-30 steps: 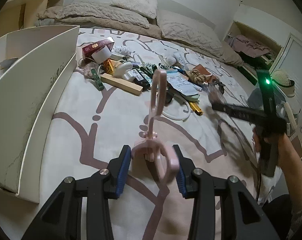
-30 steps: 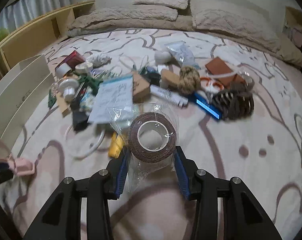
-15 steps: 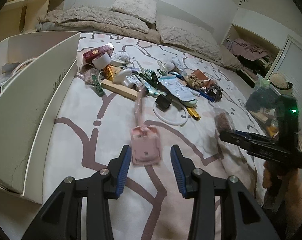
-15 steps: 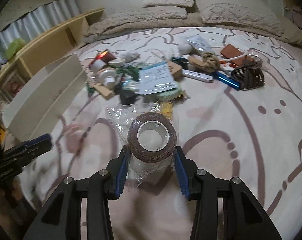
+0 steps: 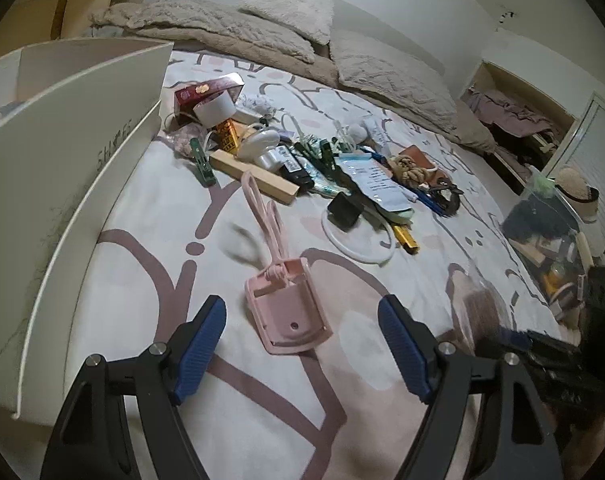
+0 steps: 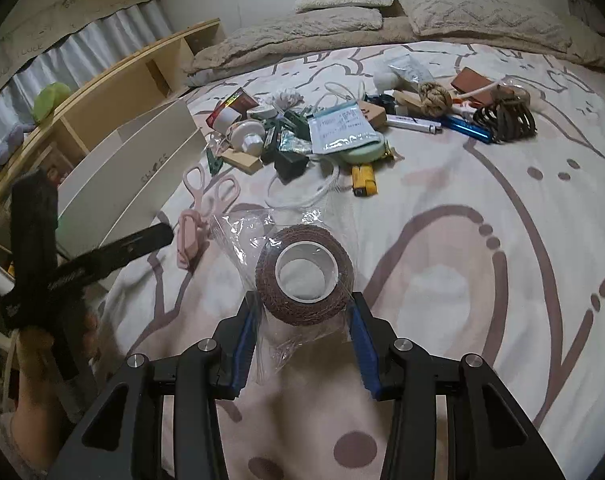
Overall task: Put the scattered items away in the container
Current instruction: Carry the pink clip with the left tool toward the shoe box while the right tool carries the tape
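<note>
Dropped pink scissors (image 5: 280, 276) | left hand-held gripper (image 5: 302, 344) spread | right (image 6: 302, 320) pinching tape roll (image 6: 304, 276)

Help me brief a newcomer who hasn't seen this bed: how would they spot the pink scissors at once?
Start at the white container on the bedspread's left side, then look toward the open left gripper. The pink scissors lie alone on the bedspread, apart from the pile further up the bed. They are the only pink item, with their blades in a pink sheath.
</note>
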